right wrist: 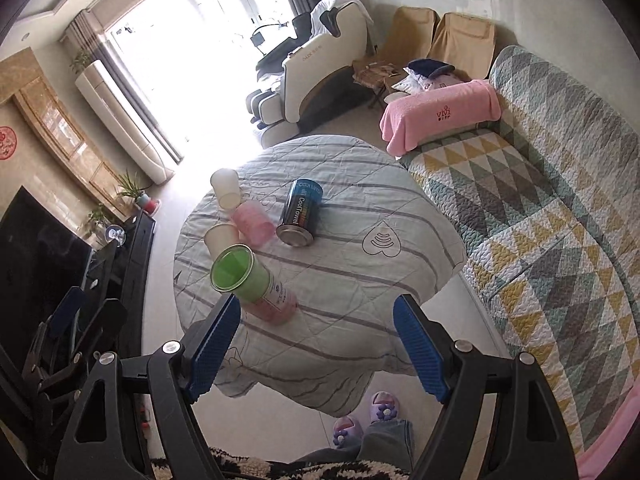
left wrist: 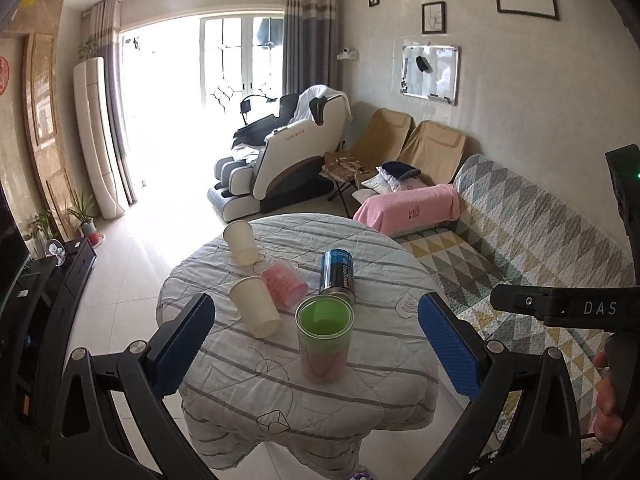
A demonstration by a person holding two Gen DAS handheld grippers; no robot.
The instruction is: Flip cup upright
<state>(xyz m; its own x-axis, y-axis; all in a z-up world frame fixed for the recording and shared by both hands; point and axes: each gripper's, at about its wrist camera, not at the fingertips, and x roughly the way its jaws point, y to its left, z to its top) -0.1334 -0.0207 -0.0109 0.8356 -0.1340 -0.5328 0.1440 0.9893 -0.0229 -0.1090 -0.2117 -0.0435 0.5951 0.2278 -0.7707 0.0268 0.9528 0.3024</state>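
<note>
Cup (left wrist: 325, 338) upright on table (left wrist: 372, 364), both jaws apart, slippers (right wrist: 366, 416) only in right view.

My left gripper (left wrist: 316, 340) and right gripper (right wrist: 316, 346) look alike: black plastic frames with triangular cutouts, silver screws at the pivots, blue textured pads on the fingers (left wrist: 184, 336). One black bar reads "DAS" in white, with a green LED nearby. I see bare fingertips, purple flower slippers (right wrist: 384, 404) and grey-blue jeans.
</note>
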